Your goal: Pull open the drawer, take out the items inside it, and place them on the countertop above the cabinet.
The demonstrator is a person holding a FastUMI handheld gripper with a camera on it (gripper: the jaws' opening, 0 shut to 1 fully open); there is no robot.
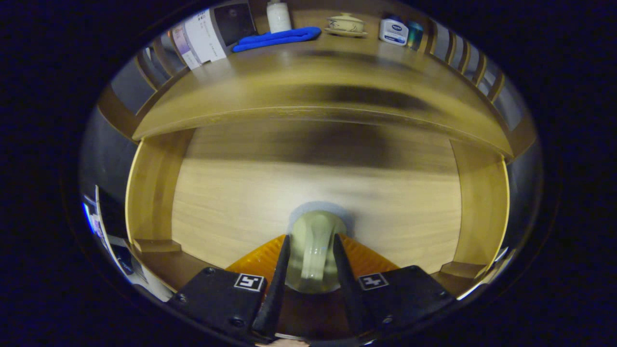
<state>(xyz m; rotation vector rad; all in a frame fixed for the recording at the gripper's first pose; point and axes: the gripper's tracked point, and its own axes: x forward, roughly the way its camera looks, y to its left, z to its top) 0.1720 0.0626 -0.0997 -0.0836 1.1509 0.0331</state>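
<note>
The gripper (312, 250) was seen nearest the camera, its two fingers (278, 279) narrowed onto a pale rounded knob (314, 246) held between them, one finger pressed against each side. The knob was found on the wooden drawer (270, 193) front, low and about midway across it, with a soft shadow cast around its base. The front was blurred, so its grain could not be made out clearly. Whether the drawer had been pulled out at all could not be told, and nothing of its inside was shown.

The drawer front was framed by the cabinet (149, 193) sides to the left and right. Above it, the countertop (308, 72) was spread across the top of the cabinet, also smeared by blur. At the far back of the countertop several things were lined up: a folded blue cloth (277, 38), a white bottle (278, 17) just behind it, a lidded ceramic cup on a saucer (345, 24), and a small white-and-blue container (393, 31) beside a teal one.
</note>
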